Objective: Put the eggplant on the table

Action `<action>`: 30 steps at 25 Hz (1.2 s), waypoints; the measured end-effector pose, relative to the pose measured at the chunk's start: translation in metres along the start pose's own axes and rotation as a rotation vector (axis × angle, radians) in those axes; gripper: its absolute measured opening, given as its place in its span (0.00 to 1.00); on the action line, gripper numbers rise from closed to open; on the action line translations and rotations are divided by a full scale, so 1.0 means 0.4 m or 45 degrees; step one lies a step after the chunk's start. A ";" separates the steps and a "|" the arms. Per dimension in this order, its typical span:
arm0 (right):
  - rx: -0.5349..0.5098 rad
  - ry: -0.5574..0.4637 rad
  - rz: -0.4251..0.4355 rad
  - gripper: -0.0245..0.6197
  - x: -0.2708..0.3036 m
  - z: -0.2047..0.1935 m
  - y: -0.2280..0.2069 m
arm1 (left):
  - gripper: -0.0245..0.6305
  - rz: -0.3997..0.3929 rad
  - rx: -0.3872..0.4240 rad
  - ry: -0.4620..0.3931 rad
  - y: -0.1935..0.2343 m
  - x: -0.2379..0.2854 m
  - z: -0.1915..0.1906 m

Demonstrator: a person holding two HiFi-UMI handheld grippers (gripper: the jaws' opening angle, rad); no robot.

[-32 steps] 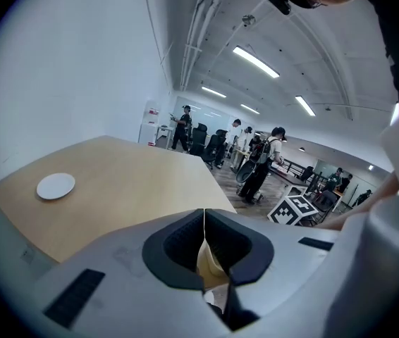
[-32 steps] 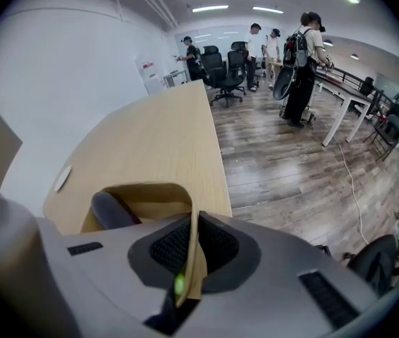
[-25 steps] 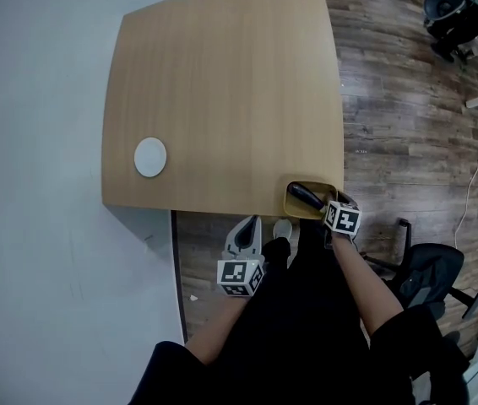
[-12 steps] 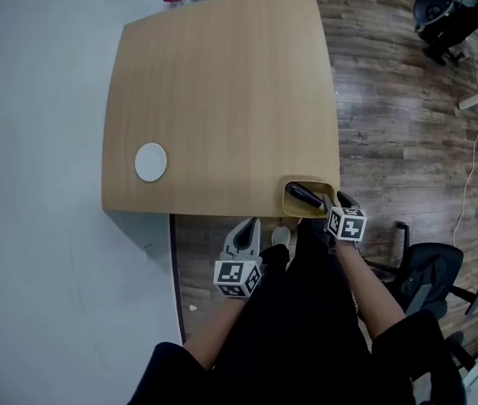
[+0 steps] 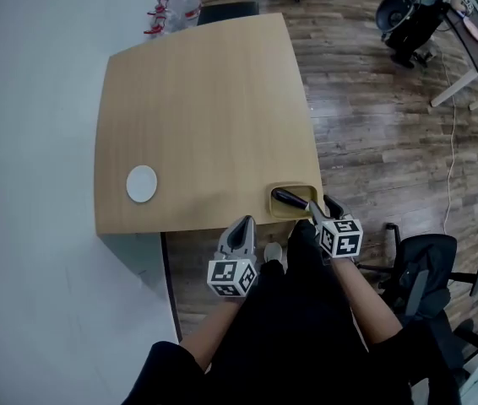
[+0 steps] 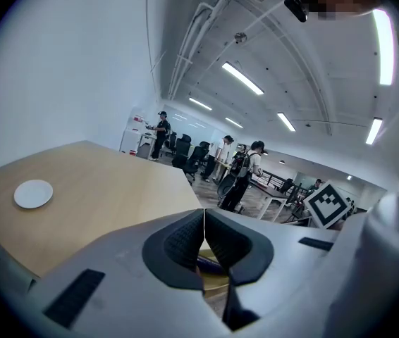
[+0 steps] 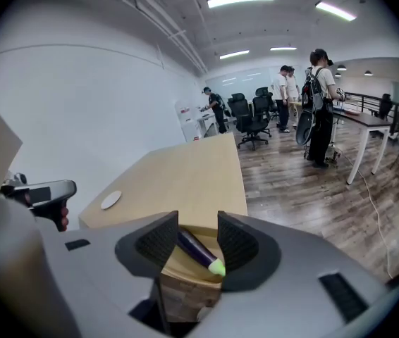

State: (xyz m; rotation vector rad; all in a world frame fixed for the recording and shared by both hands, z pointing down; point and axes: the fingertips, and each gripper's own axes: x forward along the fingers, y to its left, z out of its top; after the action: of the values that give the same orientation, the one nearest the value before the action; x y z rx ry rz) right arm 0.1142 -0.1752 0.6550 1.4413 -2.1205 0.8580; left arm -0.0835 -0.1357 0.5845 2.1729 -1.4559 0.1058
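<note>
A dark purple eggplant (image 5: 289, 198) with a green stem end (image 7: 216, 265) lies in a shallow yellow tray (image 5: 299, 185) on the near right corner of the wooden table (image 5: 205, 116). My right gripper (image 5: 323, 211) hovers just off the tray's near edge, raised above it. In the right gripper view its jaws (image 7: 197, 239) stand open and hold nothing, and the eggplant (image 7: 194, 249) shows beyond the gap. My left gripper (image 5: 241, 226) is shut and empty, in front of the table's near edge. Its pads (image 6: 185, 243) meet in the left gripper view.
A small white plate (image 5: 142, 184) sits near the table's left front edge. Office chairs (image 5: 420, 268) stand on the wood floor to the right. Water bottles (image 5: 171, 2) are beyond the far edge. People stand far off in the room (image 7: 319, 104).
The right gripper has opened, let go of the eggplant and lifted back from the tray. The eggplant stays in the tray. The left gripper has risen a little.
</note>
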 end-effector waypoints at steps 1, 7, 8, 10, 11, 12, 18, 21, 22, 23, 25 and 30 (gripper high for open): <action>-0.003 -0.022 0.005 0.40 -0.023 0.016 0.011 | 0.06 -0.003 0.001 -0.001 -0.004 0.000 0.008; -0.006 -0.201 -0.011 0.34 -0.147 0.126 0.066 | 0.06 -0.066 0.029 -0.012 -0.030 0.024 0.101; -0.007 -0.231 -0.019 0.32 -0.165 0.141 0.075 | 0.06 -0.080 0.033 -0.023 -0.034 0.027 0.119; -0.013 -0.284 -0.032 0.27 -0.201 0.166 0.090 | 0.06 -0.094 0.047 -0.045 -0.045 0.032 0.152; -0.021 -0.305 -0.034 0.25 -0.218 0.175 0.097 | 0.06 -0.098 0.057 -0.054 -0.052 0.034 0.165; -0.035 -0.324 -0.034 0.21 -0.233 0.183 0.102 | 0.06 -0.106 0.066 -0.063 -0.061 0.037 0.176; -0.040 -0.462 -0.045 0.14 -0.298 0.247 0.103 | 0.06 -0.214 0.060 -0.094 -0.120 0.061 0.204; -0.028 -0.503 -0.052 0.14 -0.320 0.283 0.107 | 0.06 -0.239 0.102 -0.090 -0.141 0.063 0.209; -0.044 -0.517 -0.058 0.14 -0.327 0.293 0.110 | 0.06 -0.248 0.111 -0.093 -0.146 0.063 0.211; -0.063 -0.531 -0.064 0.14 -0.333 0.302 0.115 | 0.06 -0.254 0.119 -0.096 -0.149 0.064 0.212; -0.098 -0.558 -0.072 0.14 -0.344 0.319 0.126 | 0.06 -0.258 0.137 -0.104 -0.154 0.066 0.219; -0.152 -0.581 -0.073 0.14 -0.351 0.342 0.154 | 0.06 -0.236 0.149 -0.112 -0.138 0.061 0.236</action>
State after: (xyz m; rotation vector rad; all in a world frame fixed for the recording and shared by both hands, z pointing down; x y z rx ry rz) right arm 0.1064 -0.1616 0.4502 1.7506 -2.3867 0.3951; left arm -0.0449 -0.1834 0.4906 2.4241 -1.3160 0.0309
